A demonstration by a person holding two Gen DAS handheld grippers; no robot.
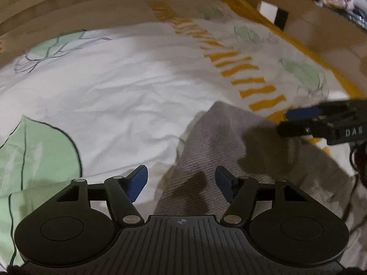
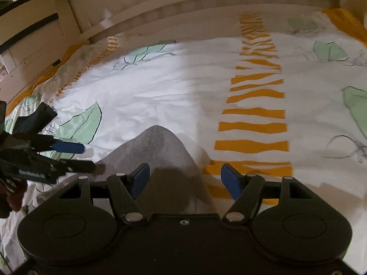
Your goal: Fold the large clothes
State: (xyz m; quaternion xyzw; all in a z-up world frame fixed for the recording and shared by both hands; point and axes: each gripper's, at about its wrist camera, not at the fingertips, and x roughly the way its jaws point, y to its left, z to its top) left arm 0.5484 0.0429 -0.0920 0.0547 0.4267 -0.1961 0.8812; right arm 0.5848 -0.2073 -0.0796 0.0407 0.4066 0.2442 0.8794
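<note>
A grey ribbed garment lies on the bed, its far end a rounded point. It also shows in the right wrist view. My left gripper is open above the garment's near part, with cloth under the gap between the fingers. My right gripper is open above the garment's right edge. The right gripper also shows at the right of the left wrist view, and the left gripper at the left of the right wrist view. Neither holds cloth.
The bed cover is white with green leaves and an orange striped band. A wooden bed frame runs along the far side. A wooden rail stands at the right, with coloured items behind it.
</note>
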